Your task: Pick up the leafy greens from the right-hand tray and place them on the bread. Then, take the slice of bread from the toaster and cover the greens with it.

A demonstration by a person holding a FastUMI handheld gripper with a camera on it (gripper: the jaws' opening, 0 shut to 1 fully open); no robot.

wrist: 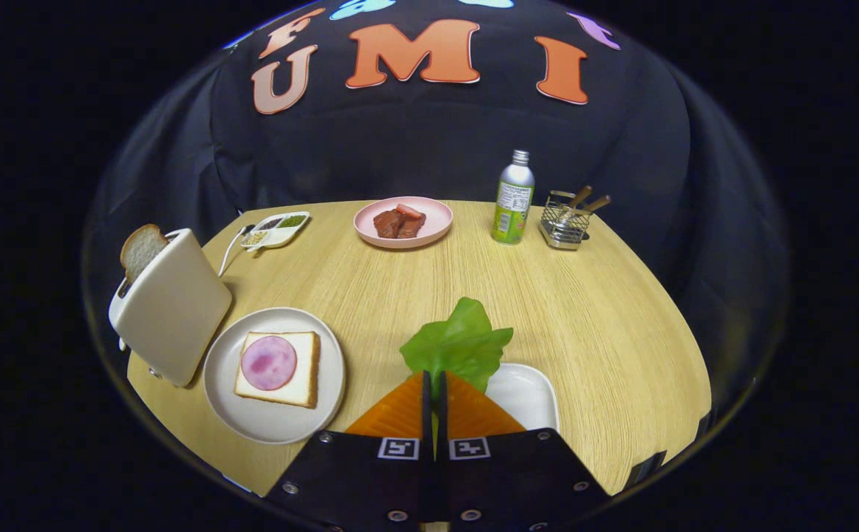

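Leafy greens (459,341) pinched between the clenched fingers of the gripper (434,384), held above the white tray (529,395).
Left of the fingers, ham-topped bread (304,369) on a round plate (252,417); farther left, toaster (174,307) with a bread slice (141,250) sticking up.

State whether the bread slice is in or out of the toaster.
In: the bread slice pokes from the toaster's slot. The gripper pinches the lettuce leaf.
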